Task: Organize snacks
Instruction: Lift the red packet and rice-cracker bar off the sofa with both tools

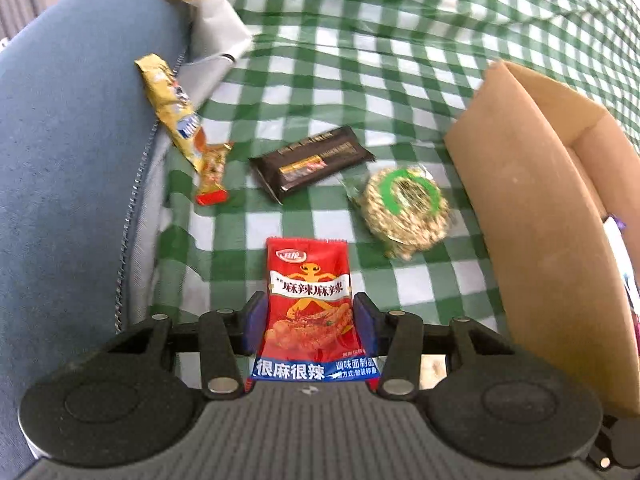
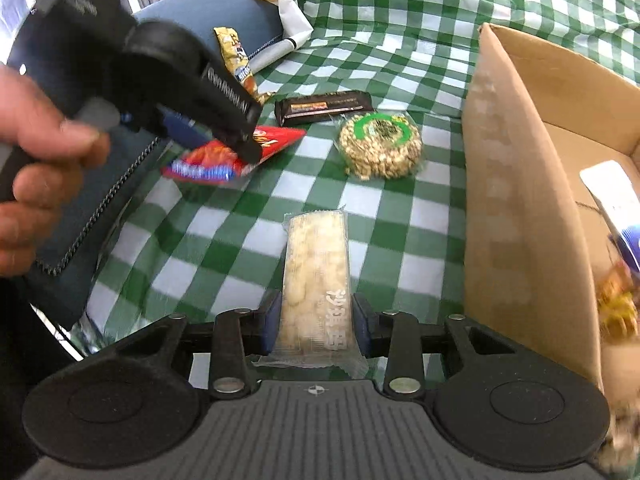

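Covering most of the surface, a green-and-white checked cloth (image 1: pixel 400 40) lies slightly rumpled, its far part running out of sight. On the left a blue padded cushion (image 1: pixel 72 160) with a zipper along its edge borders the cloth, and a white paper bag (image 1: pixel 216 28) sits at the far left corner. On the right stands an open cardboard box (image 2: pixel 520 184), a few packets showing inside it.

The left gripper (image 1: pixel 310 320) is clamped on a red spicy-snack packet (image 1: pixel 308 292), its blue pads pressing both long edges; in the right wrist view the packet hangs off the cloth. The right gripper (image 2: pixel 314 324) is closed narrow on a pale clear-wrapped bar (image 2: pixel 316 264), held lengthwise above the cloth just left of the box wall. A hand (image 2: pixel 36 152) grips the left tool's handle.

Lying loose on the cloth, farther off, are a yellow wafer packet (image 1: pixel 172 108) against the cushion, a small red-and-gold candy (image 1: pixel 214 176) touching its near end, a black bar (image 1: pixel 312 160) and a round seed cake (image 1: pixel 404 208) near the box.
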Motion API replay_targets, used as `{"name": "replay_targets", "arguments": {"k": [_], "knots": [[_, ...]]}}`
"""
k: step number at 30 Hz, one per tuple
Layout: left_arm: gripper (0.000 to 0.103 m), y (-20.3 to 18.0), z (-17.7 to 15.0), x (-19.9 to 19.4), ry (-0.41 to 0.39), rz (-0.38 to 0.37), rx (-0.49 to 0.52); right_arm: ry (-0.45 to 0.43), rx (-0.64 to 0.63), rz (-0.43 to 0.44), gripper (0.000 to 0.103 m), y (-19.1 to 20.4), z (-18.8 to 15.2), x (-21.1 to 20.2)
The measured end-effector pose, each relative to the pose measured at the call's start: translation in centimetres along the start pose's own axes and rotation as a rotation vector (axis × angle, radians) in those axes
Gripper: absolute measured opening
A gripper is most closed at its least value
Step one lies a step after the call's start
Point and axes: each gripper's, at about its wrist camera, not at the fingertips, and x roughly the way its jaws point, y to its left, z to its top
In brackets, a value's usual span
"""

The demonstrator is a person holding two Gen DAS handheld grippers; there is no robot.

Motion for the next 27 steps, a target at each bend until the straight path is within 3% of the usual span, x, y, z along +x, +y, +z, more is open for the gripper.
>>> {"name": "replay_targets", "arguments": {"k": [8,15,27], "knots": [[0.052,-0.1,-1.1,2.6,0.163,0.0,0.056,0.063,-0.027,-0.022,0.045,0.0,-1.6,0.2],[0.068,0.6,-0.8,3.5,0.179,0.001,0.009,0.067,0.017,-0.012,0.058,-0.8,-1.1,1.5],[0.072,-1.1,-0.9,5.0,0.224,0.04,0.086,0.078,-0.008,-0.015,0.059,-0.6,-0.8,3.0]]}}
